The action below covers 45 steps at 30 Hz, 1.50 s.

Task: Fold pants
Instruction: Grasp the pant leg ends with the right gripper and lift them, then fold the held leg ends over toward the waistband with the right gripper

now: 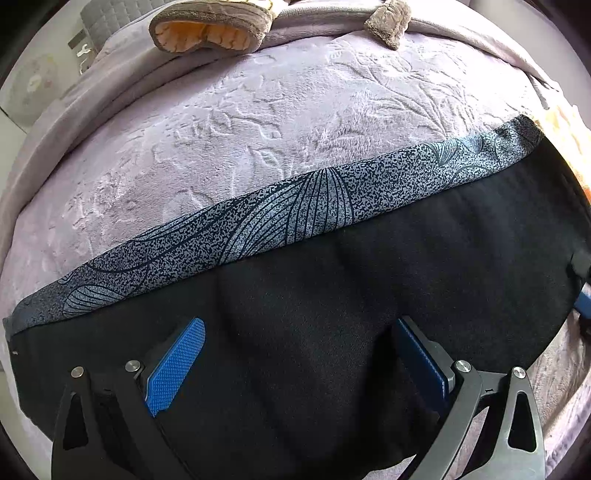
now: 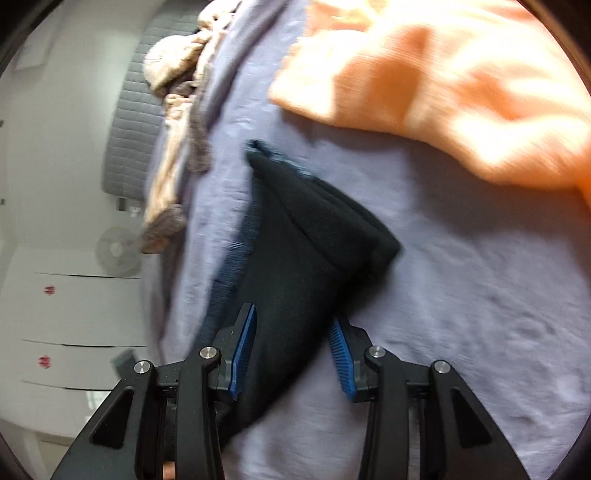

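Left wrist view: the pants (image 1: 332,295), black with a grey speckled, leaf-patterned band along the upper edge, lie spread flat across the lower half of the frame on a pale lilac embossed blanket (image 1: 258,122). The left gripper (image 1: 299,354) hangs above the black cloth with its jaws spread wide; the blue pads (image 1: 177,365) stand well apart and nothing is pinched between them, though whether the tips touch the fabric cannot be told. The pants run out of frame at the lower left and lower edge. At the top edge a brown plush item with an orange lining (image 1: 210,26) is cut off, its kind unclear. At the right rim a small dark and blue shape, probably part of the other tool, is too clipped to read. Right wrist view, blurred by motion: a bunched end of the pants (image 2: 295,236) rises from between the fingers toward frame centre, tapering to a point. The right gripper (image 2: 295,350) has its jaws partly closed around this bundle; the left pad lies against the cloth, the right pad is half hidden behind it, so it appears pinched. An orange cloth (image 2: 443,85) fills the upper right, cut by the rim. Brown plush and a grey quilted headboard (image 2: 136,122) are smeared at upper left.
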Each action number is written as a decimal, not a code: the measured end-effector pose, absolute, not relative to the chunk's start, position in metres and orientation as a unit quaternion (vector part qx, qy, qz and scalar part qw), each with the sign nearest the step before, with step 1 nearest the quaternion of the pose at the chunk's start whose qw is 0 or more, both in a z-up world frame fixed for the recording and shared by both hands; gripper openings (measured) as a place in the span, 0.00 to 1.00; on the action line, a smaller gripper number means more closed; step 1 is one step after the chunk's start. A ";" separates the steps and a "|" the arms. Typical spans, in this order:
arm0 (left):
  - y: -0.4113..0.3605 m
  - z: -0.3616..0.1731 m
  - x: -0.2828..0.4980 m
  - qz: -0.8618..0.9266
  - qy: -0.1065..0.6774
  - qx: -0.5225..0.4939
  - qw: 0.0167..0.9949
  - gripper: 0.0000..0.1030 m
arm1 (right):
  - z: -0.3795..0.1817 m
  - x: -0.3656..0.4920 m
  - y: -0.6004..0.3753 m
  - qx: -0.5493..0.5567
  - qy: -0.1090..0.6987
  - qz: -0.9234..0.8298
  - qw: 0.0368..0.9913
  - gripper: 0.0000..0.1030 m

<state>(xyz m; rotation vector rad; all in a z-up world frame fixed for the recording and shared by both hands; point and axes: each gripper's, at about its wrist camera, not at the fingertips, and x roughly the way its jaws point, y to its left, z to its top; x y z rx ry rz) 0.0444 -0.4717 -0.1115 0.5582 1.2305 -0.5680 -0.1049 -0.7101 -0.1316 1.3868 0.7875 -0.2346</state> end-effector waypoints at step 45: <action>-0.176 -0.041 0.118 -0.126 0.591 0.125 0.787 0.78 | -0.004 0.094 -0.390 0.194 0.514 0.012 0.835 0.16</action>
